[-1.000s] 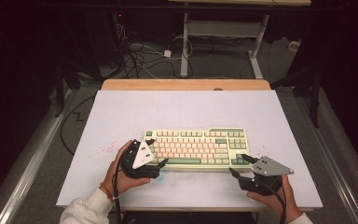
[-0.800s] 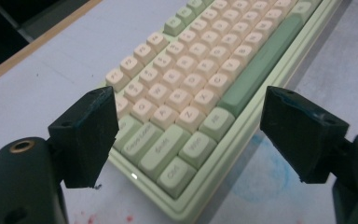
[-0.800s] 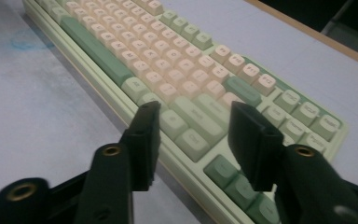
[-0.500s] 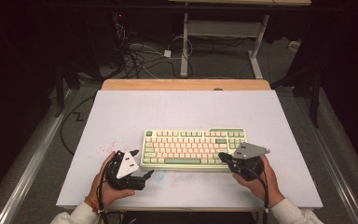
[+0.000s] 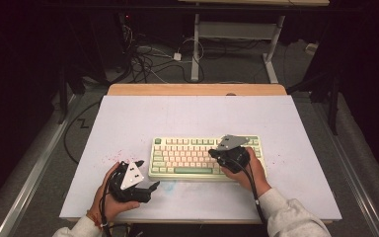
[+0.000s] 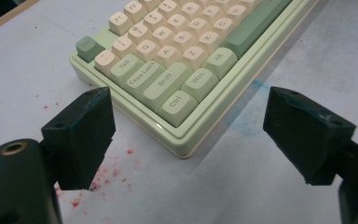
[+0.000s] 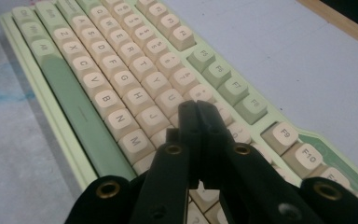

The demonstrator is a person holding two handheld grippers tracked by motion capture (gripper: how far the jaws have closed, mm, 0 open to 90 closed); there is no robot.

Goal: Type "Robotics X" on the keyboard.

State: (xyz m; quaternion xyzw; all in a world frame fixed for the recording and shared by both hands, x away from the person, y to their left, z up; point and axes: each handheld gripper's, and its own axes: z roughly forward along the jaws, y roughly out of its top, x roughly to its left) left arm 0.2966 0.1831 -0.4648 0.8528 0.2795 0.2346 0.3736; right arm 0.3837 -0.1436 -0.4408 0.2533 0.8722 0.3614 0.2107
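A pale green keyboard (image 5: 192, 157) with cream keys lies on the white table mat (image 5: 187, 116), near its front middle. My left gripper (image 5: 149, 174) sits off the keyboard's front left corner, close to the mat's front edge. In the left gripper view that gripper (image 6: 193, 135) is open, and the keyboard's corner (image 6: 177, 98) with the Ctrl key lies ahead between the jaws, untouched. My right gripper (image 5: 213, 153) hovers over the right half of the keys. Its jaws are shut with nothing between them, the tips (image 7: 196, 109) low above the cream keys (image 7: 135, 79).
Red specks (image 5: 112, 157) and a faint blue smear (image 6: 249, 126) mark the mat by the keyboard's left front corner. A wooden table edge (image 5: 197, 90) runs along the back. Cables (image 5: 148, 59) and desk legs (image 5: 195, 44) stand on the floor beyond.
The left gripper has drawn back from the keyboard's left front corner toward the front edge. The right gripper has moved left and forward from beside the keyboard to above its keys.
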